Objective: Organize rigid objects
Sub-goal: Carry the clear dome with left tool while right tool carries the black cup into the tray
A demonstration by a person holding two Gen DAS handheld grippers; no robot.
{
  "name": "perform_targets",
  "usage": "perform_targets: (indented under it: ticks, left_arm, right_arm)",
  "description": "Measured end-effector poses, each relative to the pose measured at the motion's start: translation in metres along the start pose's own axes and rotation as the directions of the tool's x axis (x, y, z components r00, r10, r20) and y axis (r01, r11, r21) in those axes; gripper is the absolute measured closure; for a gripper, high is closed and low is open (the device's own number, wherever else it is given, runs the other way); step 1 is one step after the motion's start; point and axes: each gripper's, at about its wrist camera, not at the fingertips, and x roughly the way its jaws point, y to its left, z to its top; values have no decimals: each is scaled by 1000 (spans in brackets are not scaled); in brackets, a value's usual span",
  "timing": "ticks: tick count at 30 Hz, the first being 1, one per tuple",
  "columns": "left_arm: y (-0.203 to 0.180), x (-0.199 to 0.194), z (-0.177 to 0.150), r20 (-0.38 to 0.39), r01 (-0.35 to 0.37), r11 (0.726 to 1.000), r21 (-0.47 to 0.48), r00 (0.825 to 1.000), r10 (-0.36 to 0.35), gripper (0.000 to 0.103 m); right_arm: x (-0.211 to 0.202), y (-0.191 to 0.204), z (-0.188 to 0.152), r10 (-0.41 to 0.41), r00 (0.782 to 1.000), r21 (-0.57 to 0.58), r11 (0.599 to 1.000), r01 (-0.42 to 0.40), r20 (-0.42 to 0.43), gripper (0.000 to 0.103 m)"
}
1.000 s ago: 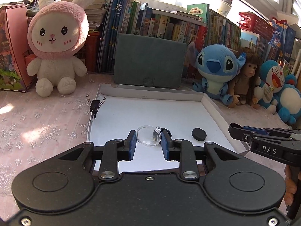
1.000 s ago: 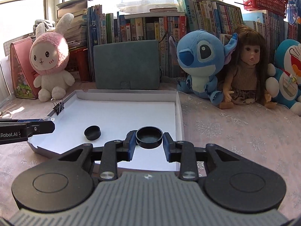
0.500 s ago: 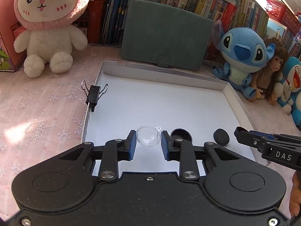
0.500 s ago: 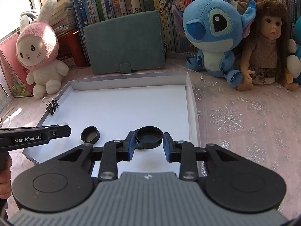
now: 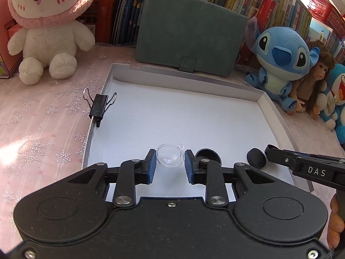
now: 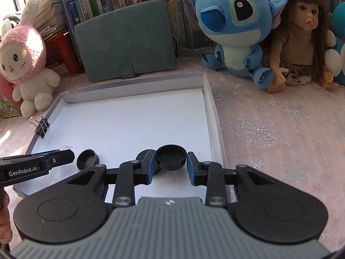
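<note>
— Looking at both views, what has changed in the last second?

— Both hands came lower and closer to the white tray (image 5: 278,116). Its floor fills more of each view now than a second ago, and the books at the back are cut off at the top.

— And the claws?

— No change in grip. The left claw (image 5: 170,161) pinches the clear dome (image 5: 169,158); the right claw (image 6: 171,161) pinches the black cap (image 6: 171,156), open side up. Both hang over the near edge of the tray.

— What already lies inside?

— Another cap (image 6: 87,161) and a black disc (image 5: 256,158), near that same edge. A binder clip (image 5: 99,106) sits on the left wall.

— Meaning for the task?

— I think the two pieces are about to be set down in the tray, beside the others.
</note>
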Motion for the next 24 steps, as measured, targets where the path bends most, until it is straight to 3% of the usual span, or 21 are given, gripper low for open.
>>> perform_targets:
  ticks: [24]
  left_arm:
    - [1,-1,0,-13,47,998,-39,999,-47,76]
  right_arm:
    - [8,-8,-2,24,1000,60,998,-23,-16,63]
